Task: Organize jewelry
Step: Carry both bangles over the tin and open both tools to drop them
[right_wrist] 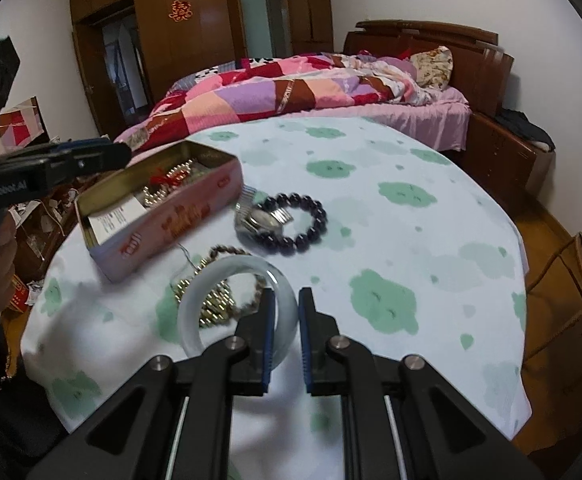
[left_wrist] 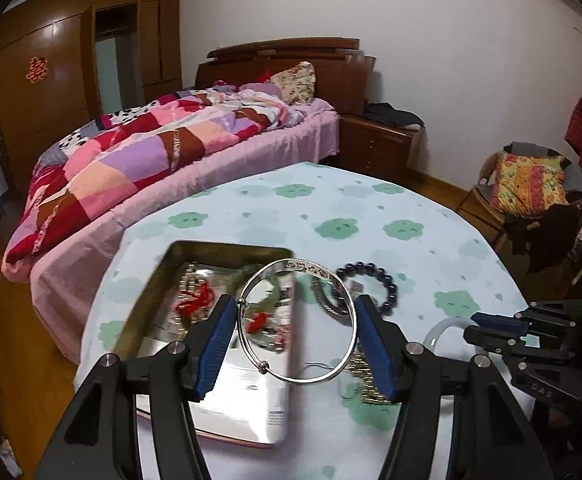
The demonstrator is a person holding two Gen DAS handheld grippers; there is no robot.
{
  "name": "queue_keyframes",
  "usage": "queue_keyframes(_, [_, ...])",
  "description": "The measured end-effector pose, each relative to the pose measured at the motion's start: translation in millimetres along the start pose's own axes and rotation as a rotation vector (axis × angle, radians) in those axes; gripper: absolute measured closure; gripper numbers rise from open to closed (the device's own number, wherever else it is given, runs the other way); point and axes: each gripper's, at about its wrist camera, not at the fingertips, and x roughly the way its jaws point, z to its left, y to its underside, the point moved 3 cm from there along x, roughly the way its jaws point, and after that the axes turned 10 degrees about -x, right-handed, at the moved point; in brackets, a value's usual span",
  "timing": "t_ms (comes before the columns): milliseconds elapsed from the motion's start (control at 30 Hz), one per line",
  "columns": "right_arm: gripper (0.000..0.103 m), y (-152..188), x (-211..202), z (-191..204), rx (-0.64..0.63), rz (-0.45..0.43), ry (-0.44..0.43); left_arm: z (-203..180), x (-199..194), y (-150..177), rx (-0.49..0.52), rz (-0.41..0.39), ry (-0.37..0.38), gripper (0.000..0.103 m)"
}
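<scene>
The left gripper (left_wrist: 297, 322) is spread wide, and a silver bangle (left_wrist: 298, 322) spans the gap between its two blue pads, one edge against each, so the ring is held up off the table. Beneath and ahead of its left finger lies an open tin box (left_wrist: 227, 248) with a gold bead chain and red-tasselled pieces inside. Ahead of its right finger, on the cloud-print tablecloth (left_wrist: 371, 200), rests a dark bead bracelet (left_wrist: 371, 284), with a metal watch (right_wrist: 259, 218) just beside it.

The right gripper (right_wrist: 285, 316) is nearly closed, its fingers pinching the near wall of a pale jade bangle (right_wrist: 227, 276): the left finger stands inside the ring, the right finger outside it. Within and behind that ring, to the gripper's left, lie a gold chain (right_wrist: 211, 304) and a brown bead bracelet (right_wrist: 227, 252), both touching it.
</scene>
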Motion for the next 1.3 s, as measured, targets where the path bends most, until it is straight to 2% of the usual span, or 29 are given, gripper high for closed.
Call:
queue_keyframes(233, [0.089, -34, 10, 16, -0.04, -0.031, -0.03, 36, -1, -4, -0.033, -0.01, -0.076, 0.042])
queue_keyframes(467, [0.089, -60, 24, 39, -0.095, -0.04, -0.055, 68, 6, -4, -0.09, 0.0, -0.12, 0.042])
queue_keyframes(833, [0.089, -91, 46, 77, -0.171, -0.037, -0.086, 87, 16, 1, -0.132, 0.022, -0.12, 0.042])
queue_keyframes(1300, [0.09, -98, 76, 114, -0.254, 0.015, -0.089, 98, 30, 9, -0.157, 0.057, -0.131, 0.042])
